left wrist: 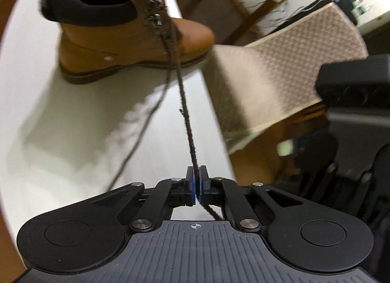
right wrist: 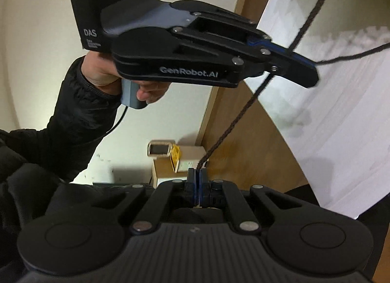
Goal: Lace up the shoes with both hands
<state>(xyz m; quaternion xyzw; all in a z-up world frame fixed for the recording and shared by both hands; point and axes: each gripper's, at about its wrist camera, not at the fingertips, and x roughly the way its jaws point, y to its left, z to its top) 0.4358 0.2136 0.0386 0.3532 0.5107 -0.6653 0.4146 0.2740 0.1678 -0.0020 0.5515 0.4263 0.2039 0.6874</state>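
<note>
White table [left wrist: 73, 124] holds a brown boot [left wrist: 126, 39] up at eleven o'clock in the left view. From the boot a dark lace [left wrist: 185, 117] runs down to the left tool [left wrist: 197, 185], which is squeezed tight on it. At six o'clock in the right view, the right tool [right wrist: 197, 185] pinches the lace too.

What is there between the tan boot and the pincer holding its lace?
Only the brown lace, running taut from the boot to the shut left gripper, over bare white table. The left wrist view shows it.
</note>
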